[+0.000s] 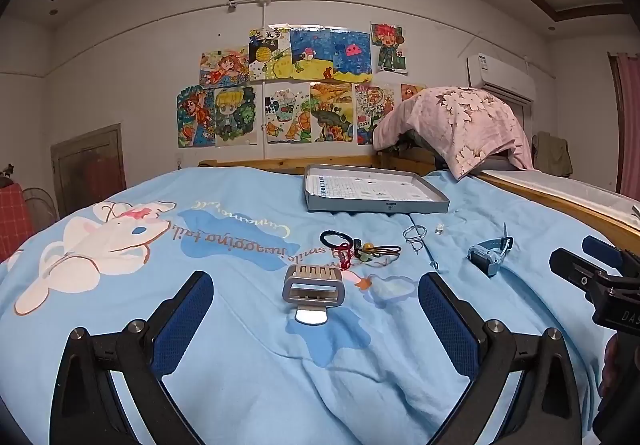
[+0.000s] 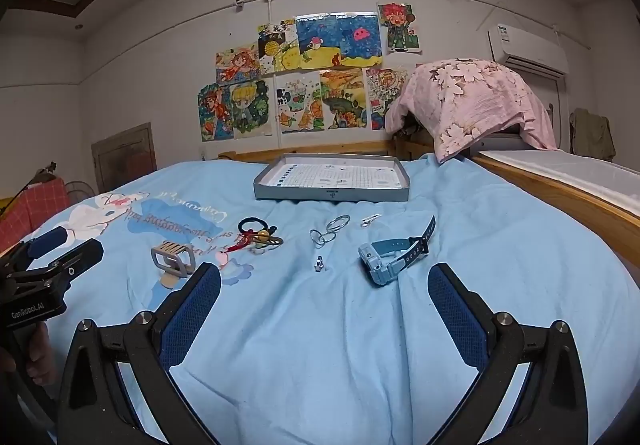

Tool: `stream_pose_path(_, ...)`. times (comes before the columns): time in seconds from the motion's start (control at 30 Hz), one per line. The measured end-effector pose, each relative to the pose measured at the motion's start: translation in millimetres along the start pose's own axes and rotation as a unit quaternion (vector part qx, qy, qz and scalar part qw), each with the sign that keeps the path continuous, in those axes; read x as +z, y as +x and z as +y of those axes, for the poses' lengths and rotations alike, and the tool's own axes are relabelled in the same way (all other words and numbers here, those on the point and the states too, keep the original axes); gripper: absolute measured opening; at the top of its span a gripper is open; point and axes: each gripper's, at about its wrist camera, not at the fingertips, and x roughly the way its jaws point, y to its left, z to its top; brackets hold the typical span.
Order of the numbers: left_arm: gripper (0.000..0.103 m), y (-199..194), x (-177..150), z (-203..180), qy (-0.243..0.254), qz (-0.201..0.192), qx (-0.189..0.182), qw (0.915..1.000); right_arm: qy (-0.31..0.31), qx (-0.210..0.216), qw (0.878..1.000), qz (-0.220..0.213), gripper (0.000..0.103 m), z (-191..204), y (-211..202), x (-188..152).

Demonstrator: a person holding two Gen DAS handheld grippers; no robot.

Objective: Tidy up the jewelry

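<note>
On the blue bedspread lie a grey hair claw clip [image 1: 313,282] [image 2: 173,258], a black hair tie with red cord and beads [image 1: 352,245] [image 2: 256,231], silver hoops [image 1: 414,234] [image 2: 330,231], a small ring [image 2: 319,264], a clear stud [image 1: 439,228] [image 2: 370,220] and a blue watch [image 1: 490,255] [image 2: 394,255]. A shallow grey box [image 1: 376,189] [image 2: 332,177] lies beyond them. My left gripper [image 1: 316,301] is open and empty, just before the clip. My right gripper [image 2: 324,293] is open and empty, before the ring and watch.
A pink floral pillow [image 1: 456,125] [image 2: 472,105] rests on the wooden bed frame [image 1: 560,201] [image 2: 560,189] at the right. Drawings cover the back wall [image 1: 296,85]. Each gripper shows at the edge of the other's view [image 1: 600,285] [image 2: 44,277].
</note>
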Motion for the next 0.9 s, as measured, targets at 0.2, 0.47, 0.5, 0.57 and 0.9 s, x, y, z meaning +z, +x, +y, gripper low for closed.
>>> stream_pose_path(0.2,0.103,-1.4,4.1,1.9,0.000,-0.001,0.000,1.0000,0.001,-0.001,1.000,0.001,0.102,-0.7,-5.3,-0.7)
stream_pose_path(0.47,0.103,-1.1,3.5,2.1,0.000,-0.001,-0.001,1.0000,-0.001,-0.001,1.000,0.002,0.102,3.1,-2.2,-4.3)
stream_pose_path(0.5,0.103,-1.4,3.9,2.3,0.001,-0.002,-0.001,1.0000,-0.001,0.000,1.000,0.001,0.102,2.7,-2.8,-4.2)
stream_pose_path(0.57,0.103,-1.4,4.5,2.5,0.001,-0.001,0.000,1.0000,-0.002,-0.001,1.000,0.001,0.102,3.3,-2.6,-4.6)
stream_pose_path(0.9,0.103,-1.2,3.7,2.4,0.000,-0.002,-0.001,1.0000,-0.003,-0.001,1.000,0.001,0.102,4.1,-2.4,-5.7)
